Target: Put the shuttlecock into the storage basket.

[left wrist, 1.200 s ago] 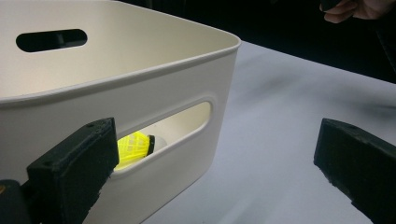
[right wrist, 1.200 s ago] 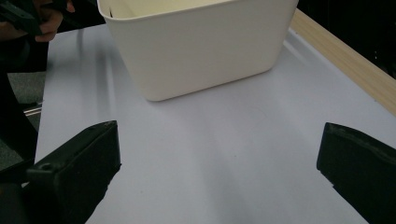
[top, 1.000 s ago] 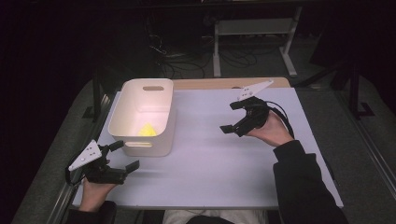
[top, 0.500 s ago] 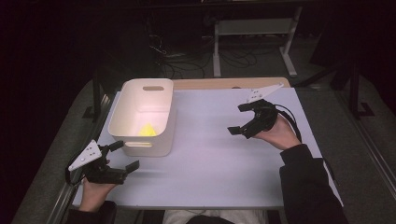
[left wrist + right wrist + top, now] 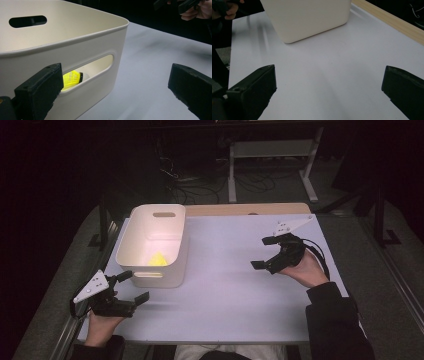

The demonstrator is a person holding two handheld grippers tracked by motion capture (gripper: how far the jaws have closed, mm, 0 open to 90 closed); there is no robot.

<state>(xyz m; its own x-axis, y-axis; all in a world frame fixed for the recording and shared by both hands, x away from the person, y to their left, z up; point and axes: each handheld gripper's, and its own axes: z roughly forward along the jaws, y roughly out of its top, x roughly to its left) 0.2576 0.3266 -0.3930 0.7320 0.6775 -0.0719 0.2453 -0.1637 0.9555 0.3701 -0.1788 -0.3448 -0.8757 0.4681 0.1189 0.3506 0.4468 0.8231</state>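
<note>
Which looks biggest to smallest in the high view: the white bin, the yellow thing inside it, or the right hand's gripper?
1. White bin, clearly largest.
2. Right gripper, much smaller than the bin.
3. Yellow shuttlecock, smallest, lying on the bin's floor.

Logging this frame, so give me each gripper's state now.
Left gripper: open, holding nothing, beside the white bin.
Right gripper: open, holding nothing, above the table.
</note>
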